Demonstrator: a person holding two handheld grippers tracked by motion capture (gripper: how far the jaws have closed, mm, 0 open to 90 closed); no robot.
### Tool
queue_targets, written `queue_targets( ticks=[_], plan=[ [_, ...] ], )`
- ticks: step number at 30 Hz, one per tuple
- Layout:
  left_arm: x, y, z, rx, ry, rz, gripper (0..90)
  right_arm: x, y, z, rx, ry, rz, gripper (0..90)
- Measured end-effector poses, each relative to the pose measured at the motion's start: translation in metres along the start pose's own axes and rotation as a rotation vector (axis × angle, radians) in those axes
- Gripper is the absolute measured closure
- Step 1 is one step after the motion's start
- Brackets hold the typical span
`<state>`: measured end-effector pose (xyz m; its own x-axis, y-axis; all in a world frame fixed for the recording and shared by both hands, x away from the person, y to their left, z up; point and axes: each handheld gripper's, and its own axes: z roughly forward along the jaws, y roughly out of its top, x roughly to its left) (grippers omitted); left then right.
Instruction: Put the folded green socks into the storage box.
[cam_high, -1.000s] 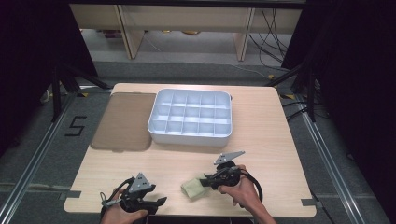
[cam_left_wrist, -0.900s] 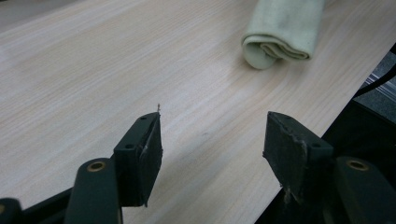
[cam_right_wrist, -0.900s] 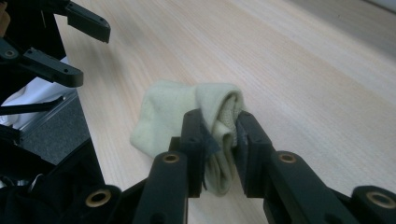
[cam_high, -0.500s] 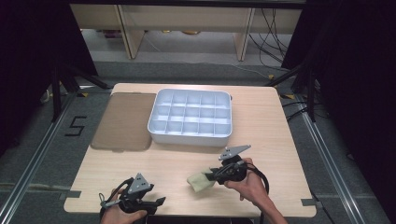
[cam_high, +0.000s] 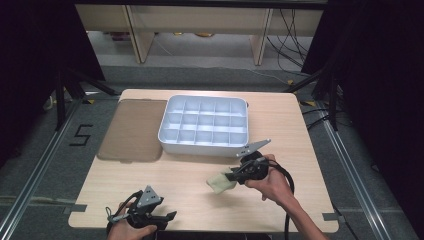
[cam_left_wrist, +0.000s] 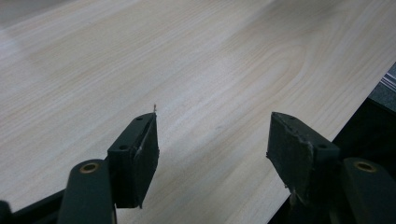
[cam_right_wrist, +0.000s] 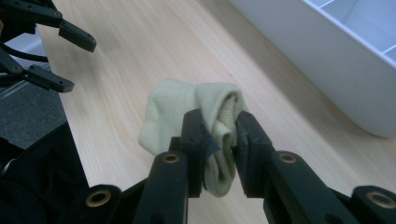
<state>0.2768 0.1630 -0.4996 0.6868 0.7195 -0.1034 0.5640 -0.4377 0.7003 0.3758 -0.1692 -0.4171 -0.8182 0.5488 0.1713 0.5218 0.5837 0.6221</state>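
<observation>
One rolled sock (cam_right_wrist: 205, 126) is pinched firmly by the right gripper (cam_right_wrist: 219, 135); it should be carried level over the tray (cam_high: 204, 126) before release.

Setting: a lab or test room arranged as a recording station. A pale wood worktop (cam_high: 300, 125) stands between dark curtains on a grey carpeted floor (cam_high: 45, 165), with metal floor rails (cam_high: 30, 197) on both sides, a taped numeral "5" (cam_high: 80, 135) and loose cables (cam_high: 295, 30) trailing behind. Wooden furniture legs (cam_high: 137, 37) stand at the back.
</observation>
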Motion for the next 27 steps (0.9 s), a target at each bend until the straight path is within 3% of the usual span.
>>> queue_targets(
  ticks=[3, 4, 6, 7, 8, 11, 14, 15, 17, 18, 22, 23, 25, 26, 27],
  plan=[
    [-0.001, 0.0, 0.0, -0.012, -0.012, -0.013, 32.4, -0.005, 0.004, -0.005, 0.006, -0.018, 0.014, 75.7],
    [0.0, 0.001, -0.002, -0.004, -0.011, 0.005, 32.1, -0.006, 0.006, -0.006, 0.013, -0.015, 0.016, 75.6],
    [-0.001, 0.002, -0.002, -0.023, -0.011, 0.002, 31.5, -0.011, 0.01, -0.01, 0.021, -0.014, 0.0, 75.6],
    [0.0, 0.003, -0.004, -0.008, -0.011, 0.03, 31.4, -0.012, 0.012, -0.013, 0.027, -0.031, 0.011, 75.6],
    [-0.002, 0.002, -0.003, -0.018, -0.003, 0.008, 31.1, -0.013, 0.014, -0.015, 0.03, -0.034, 0.012, 75.6],
    [-0.003, 0.001, -0.004, -0.026, -0.021, -0.004, 29.7, -0.017, 0.02, -0.021, 0.025, -0.049, 0.018, 75.6],
    [-0.001, 0.0, -0.003, -0.014, -0.005, 0.008, 28.5, -0.021, 0.027, -0.028, 0.051, -0.07, 0.024, 75.6],
    [-0.001, 0.0, -0.004, -0.01, -0.012, 0.01, 28.4, -0.024, 0.029, -0.029, 0.042, -0.072, 0.0, 75.6],
    [-0.001, 0.0, -0.003, -0.018, -0.008, -0.004, 28.4, -0.027, 0.033, -0.033, 0.048, -0.075, 0.001, 75.6],
    [0.0, 0.0, -0.004, -0.008, -0.01, 0.012, 28.4, -0.028, 0.035, -0.034, 0.052, -0.081, 0.0, 75.6],
    [-0.001, 0.0, -0.004, -0.015, -0.002, 0.007, 28.2, -0.033, 0.043, -0.041, 0.072, -0.09, 0.014, 75.6],
    [-0.001, 0.0, -0.003, -0.016, -0.003, 0.006, 28.2, -0.036, 0.045, -0.042, 0.057, -0.095, -0.013, 75.6],
    [-0.002, 0.001, -0.003, -0.003, -0.014, 0.007, 27.8, -0.035, 0.049, -0.047, 0.082, -0.107, 0.028, 75.6],
    [-0.003, 0.0, -0.002, -0.01, -0.014, -0.002, 27.7, -0.038, 0.05, -0.048, 0.069, -0.107, -0.003, 75.6],
    [-0.003, 0.0, -0.002, -0.008, -0.011, 0.002, 27.6, -0.038, 0.053, -0.05, 0.084, -0.107, 0.018, 75.5]
  ],
)
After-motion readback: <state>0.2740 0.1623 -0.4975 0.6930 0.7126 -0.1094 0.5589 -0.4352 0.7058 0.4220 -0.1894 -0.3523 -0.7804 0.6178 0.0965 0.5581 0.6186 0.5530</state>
